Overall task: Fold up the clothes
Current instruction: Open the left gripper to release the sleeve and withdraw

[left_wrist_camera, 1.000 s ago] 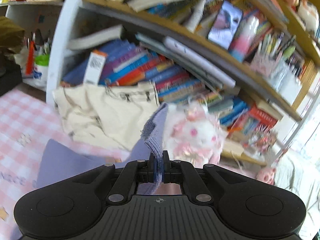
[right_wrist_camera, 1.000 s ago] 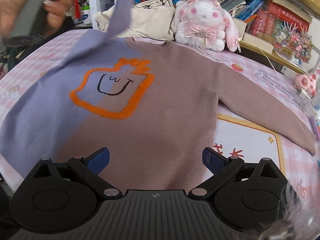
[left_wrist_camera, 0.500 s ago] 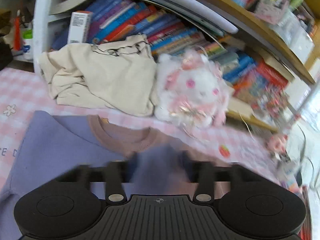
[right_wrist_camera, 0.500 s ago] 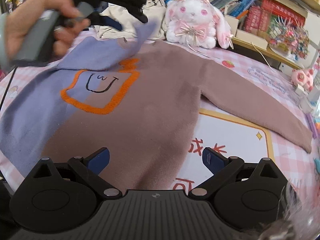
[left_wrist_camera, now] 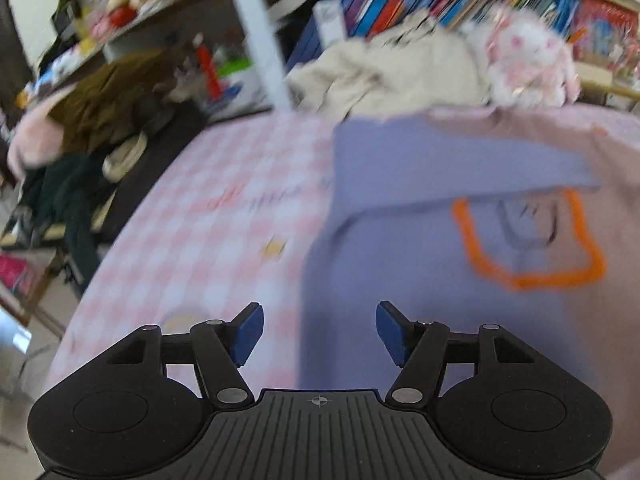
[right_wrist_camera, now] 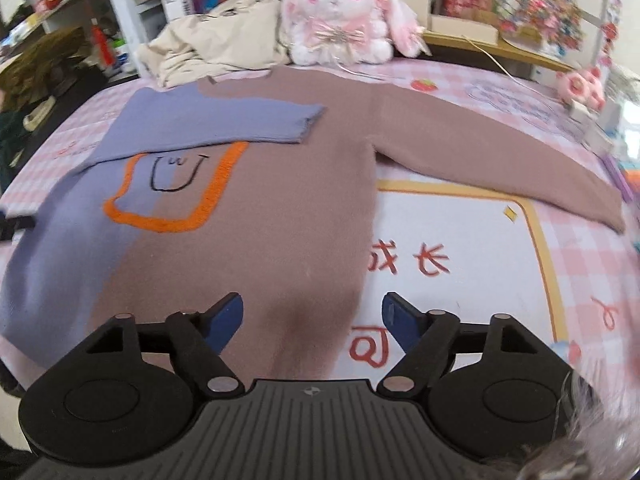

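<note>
Left gripper (left_wrist_camera: pixel 319 332) opening, empty, right gripper (right_wrist_camera: pixel 313 322) closing, empty, sweater (right_wrist_camera: pixel 256 208) flat, purple sleeve (right_wrist_camera: pixel 216 124) folded across chest

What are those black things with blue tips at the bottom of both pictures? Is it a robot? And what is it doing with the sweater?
No robot: a person holds a grabbing tool in each hand, with a camera on each looking past its blue tips. One picture comes from the left claw, the other from the right claw. A sweater, half purple and half brown, lies flat on a pink checked cloth. Its purple sleeve is folded across the chest; the brown sleeve lies stretched out. A plush bunny and a cream garment sit behind. Neither claw holds anything: the left is opening, the right is closing.
</note>
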